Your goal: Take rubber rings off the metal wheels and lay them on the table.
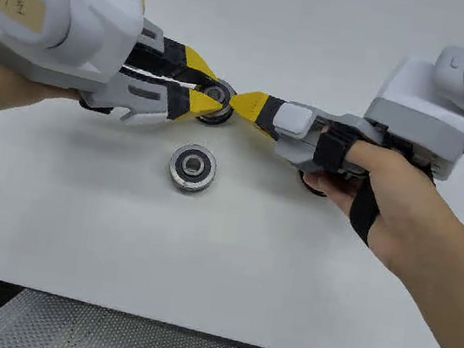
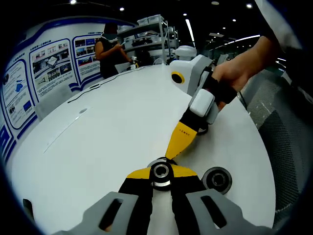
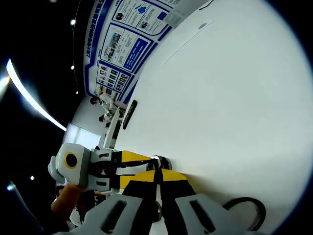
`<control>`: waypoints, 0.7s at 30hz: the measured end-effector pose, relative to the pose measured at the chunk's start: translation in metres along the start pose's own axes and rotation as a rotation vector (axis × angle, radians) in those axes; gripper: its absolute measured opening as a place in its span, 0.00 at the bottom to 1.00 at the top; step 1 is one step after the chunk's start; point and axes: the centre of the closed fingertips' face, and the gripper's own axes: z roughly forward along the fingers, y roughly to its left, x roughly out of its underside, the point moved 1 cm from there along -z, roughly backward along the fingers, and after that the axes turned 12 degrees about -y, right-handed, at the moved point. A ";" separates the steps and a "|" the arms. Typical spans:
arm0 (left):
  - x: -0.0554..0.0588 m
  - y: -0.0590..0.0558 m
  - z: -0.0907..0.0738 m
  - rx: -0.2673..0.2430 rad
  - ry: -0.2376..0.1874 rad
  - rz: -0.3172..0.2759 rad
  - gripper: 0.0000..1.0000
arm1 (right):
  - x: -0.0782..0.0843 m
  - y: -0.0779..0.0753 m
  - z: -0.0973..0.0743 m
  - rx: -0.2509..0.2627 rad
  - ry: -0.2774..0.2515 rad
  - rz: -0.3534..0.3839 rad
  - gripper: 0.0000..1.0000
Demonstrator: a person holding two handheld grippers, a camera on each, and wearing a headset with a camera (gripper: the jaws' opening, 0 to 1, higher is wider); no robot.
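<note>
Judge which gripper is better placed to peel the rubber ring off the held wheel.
Right. The left gripper clamps the metal wheel, acting as holder; the right gripper has its closed tips at that wheel's rim, so it can probably pull the rubber ring.

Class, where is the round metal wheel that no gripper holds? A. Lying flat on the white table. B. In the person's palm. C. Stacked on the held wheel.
A: the free round metal wheel lies flat on the white table, apart from the held wheel between the jaws of the left gripper.
</note>
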 end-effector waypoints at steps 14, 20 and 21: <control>0.002 0.002 -0.001 0.005 -0.002 0.002 0.13 | -0.003 0.004 0.003 0.033 -0.003 -0.069 0.01; 0.002 0.002 -0.001 0.006 -0.007 0.000 0.13 | -0.001 0.008 0.005 0.036 0.008 -0.113 0.01; 0.002 0.002 -0.001 0.006 -0.008 -0.001 0.13 | -0.001 0.009 0.006 0.036 0.010 -0.117 0.00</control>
